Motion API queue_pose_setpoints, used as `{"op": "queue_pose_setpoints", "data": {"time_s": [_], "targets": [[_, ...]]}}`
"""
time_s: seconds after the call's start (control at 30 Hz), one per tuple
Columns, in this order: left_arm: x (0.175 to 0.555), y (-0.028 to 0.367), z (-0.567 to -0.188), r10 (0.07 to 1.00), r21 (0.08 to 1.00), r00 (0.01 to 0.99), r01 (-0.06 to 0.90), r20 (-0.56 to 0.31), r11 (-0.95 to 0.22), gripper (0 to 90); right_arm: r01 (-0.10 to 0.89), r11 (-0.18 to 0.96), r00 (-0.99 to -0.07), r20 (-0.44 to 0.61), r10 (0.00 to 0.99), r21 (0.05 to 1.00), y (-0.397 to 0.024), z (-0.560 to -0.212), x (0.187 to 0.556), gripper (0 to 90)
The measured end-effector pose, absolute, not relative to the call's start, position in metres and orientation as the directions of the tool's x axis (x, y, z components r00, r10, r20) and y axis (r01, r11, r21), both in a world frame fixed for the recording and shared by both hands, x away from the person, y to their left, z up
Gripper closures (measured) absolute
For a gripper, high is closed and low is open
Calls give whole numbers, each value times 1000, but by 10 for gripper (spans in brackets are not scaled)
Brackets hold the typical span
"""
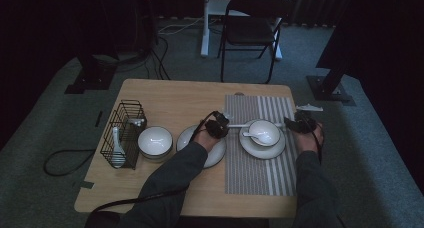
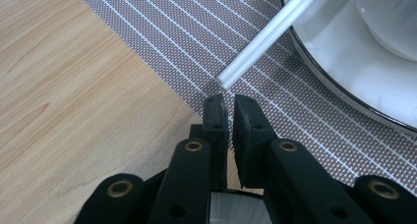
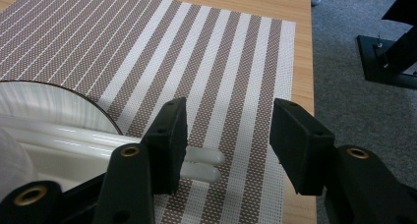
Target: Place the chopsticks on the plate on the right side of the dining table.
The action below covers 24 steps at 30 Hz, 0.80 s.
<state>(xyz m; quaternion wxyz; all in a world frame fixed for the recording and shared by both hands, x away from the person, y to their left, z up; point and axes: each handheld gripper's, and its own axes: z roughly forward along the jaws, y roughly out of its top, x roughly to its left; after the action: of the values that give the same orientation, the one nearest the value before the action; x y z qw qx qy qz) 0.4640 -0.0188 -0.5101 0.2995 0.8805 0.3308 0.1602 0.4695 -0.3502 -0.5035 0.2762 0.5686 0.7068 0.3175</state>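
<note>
The room is dim, and the far part is almost black. The floor (image 1: 45,198) is covered with a grey-green carpet. A light wooden surface (image 1: 165,95) stands in the middle. Behind it there is a black folding chair (image 1: 250,30), and just beside the chair a white post on a white foot (image 1: 206,23). Dark stands with flat black feet (image 1: 330,88) are at both sides. Black cables (image 1: 60,163) lie on the carpet at the left.
</note>
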Motion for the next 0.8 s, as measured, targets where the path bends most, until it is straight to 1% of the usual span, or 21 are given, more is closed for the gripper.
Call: {"op": "queue_pose_setpoints", "data": {"time_s": [0.43, 0.8], "targets": [[463, -17, -510, 682, 628, 726, 493, 84, -602, 841, 624, 153, -203, -30, 979, 767, -350, -503, 468, 481], [456, -11, -501, 685, 655, 724, 480, 80, -584, 826, 600, 155, -217, -27, 976, 785, -349, -500, 459, 481]]}}
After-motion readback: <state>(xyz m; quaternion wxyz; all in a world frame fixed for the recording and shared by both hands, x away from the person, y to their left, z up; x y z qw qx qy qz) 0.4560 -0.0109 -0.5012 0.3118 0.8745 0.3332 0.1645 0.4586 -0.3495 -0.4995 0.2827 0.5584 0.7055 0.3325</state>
